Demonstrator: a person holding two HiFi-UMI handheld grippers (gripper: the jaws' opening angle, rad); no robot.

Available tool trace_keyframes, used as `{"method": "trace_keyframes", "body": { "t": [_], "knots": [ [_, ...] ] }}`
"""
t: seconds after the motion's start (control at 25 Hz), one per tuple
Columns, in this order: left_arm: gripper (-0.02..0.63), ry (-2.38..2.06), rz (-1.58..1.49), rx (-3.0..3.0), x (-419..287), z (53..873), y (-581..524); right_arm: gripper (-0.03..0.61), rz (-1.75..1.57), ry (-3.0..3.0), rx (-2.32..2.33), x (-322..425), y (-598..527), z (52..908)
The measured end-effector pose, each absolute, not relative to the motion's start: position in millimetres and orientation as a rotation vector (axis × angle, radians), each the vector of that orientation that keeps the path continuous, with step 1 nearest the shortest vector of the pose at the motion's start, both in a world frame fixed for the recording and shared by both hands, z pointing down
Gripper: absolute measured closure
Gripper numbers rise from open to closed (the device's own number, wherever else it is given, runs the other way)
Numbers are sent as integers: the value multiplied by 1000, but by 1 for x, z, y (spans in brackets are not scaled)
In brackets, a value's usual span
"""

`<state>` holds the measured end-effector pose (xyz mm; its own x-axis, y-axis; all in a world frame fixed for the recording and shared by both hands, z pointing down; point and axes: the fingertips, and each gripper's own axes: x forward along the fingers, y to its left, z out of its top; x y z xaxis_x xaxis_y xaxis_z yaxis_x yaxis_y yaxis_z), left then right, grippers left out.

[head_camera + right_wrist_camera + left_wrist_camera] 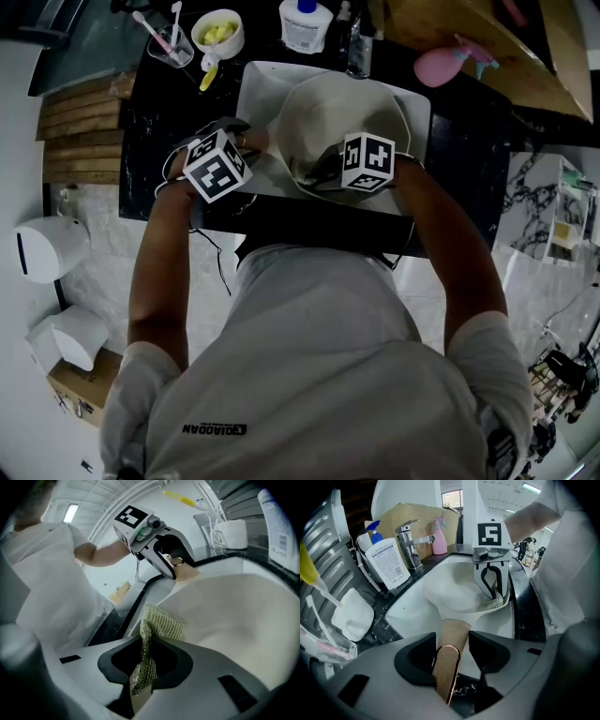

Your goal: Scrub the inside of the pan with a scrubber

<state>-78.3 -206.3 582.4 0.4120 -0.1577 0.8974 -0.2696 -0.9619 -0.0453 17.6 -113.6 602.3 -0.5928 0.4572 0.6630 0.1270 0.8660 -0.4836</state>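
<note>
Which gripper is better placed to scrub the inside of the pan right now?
Right. The right gripper is shut on the scrubber, which sits inside the pan. The left gripper is shut on the handle, steadying the pan.

White short-sleeve tee point(319, 375), small black lettering point(214, 429) printed on it. Left claw point(452, 651) and right claw point(143, 665) are both grey plastic with black inner pads, and each carries a white cube point(216, 167) with black square markers.
</note>
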Motion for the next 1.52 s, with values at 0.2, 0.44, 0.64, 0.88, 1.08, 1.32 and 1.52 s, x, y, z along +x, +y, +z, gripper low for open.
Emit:
{"method": "trace_keyframes", "body": {
  "t": [0.2, 0.44, 0.64, 0.88, 1.08, 1.32, 1.52],
  "knots": [
    [388, -388, 1604, 2547, -78, 582, -206, 494, 571, -2135, -457, 31, -103, 603],
    [388, -387, 1602, 2548, -78, 582, -206, 495, 642, -2087, -482, 44, -94, 600],
    [388, -386, 1603, 2545, -78, 582, -205, 497, 699, -2043, -484, 56, -89, 599],
    [388, -386, 1602, 2548, -78, 582, -205, 497, 779, -1992, -482, 75, -84, 598],
    [388, -387, 1602, 2548, -78, 582, -205, 499, 822, -1953, -481, 90, -79, 594],
    [388, -387, 1602, 2546, -78, 582, -205, 499, 855, -1931, -470, 98, -79, 591],
    [388, -386, 1602, 2548, -78, 582, -205, 499, 764, -1989, -400, 92, -92, 589]
  ]
}}
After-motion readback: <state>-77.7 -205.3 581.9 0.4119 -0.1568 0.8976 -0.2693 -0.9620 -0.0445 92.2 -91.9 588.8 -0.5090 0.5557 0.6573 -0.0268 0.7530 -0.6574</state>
